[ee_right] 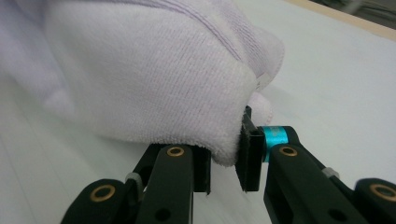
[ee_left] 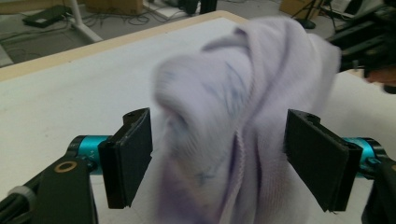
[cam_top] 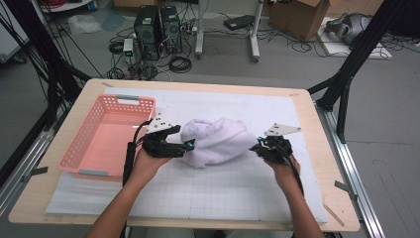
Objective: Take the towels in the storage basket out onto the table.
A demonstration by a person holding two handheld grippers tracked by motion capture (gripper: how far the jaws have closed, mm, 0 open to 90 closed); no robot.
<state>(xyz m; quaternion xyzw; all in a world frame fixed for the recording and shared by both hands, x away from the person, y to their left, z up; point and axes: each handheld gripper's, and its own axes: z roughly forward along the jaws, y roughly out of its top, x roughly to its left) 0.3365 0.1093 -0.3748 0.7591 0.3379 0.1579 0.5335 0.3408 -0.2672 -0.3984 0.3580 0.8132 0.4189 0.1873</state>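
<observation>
A white towel (cam_top: 216,141) lies bunched in a soft heap near the middle of the table (cam_top: 198,85), on a white gridded mat (cam_top: 208,193). The heap sits just right of a pink basket (cam_top: 79,148), which stands on the left side of the mat, and it is apart from the basket.

The left gripper (cam_top: 187,145) comes in from the near left and meets the left edge of the heap. In the left gripper view its 2 black jaws stand wide apart, with a tall fold of the towel (ee_left: 243,126) rising between them. The cloth reaches close to the pads on both sides, but the pads do not pinch it, so this gripper has hold of nothing.

The right gripper (cam_top: 259,145) comes in from the near right and meets the right edge of the heap. In the right gripper view (ee_right: 224,163) its jaws are drawn close together, with a thick rolled hem of the towel (ee_right: 154,84) caught between the pads. The cloth bulges out above and to the left of the pinch.

Both hands hold their grippers low over the mat, on either side of the towel. Beyond the far edge of the table, cables and computer towers (cam_top: 158,29) stand on the floor.
</observation>
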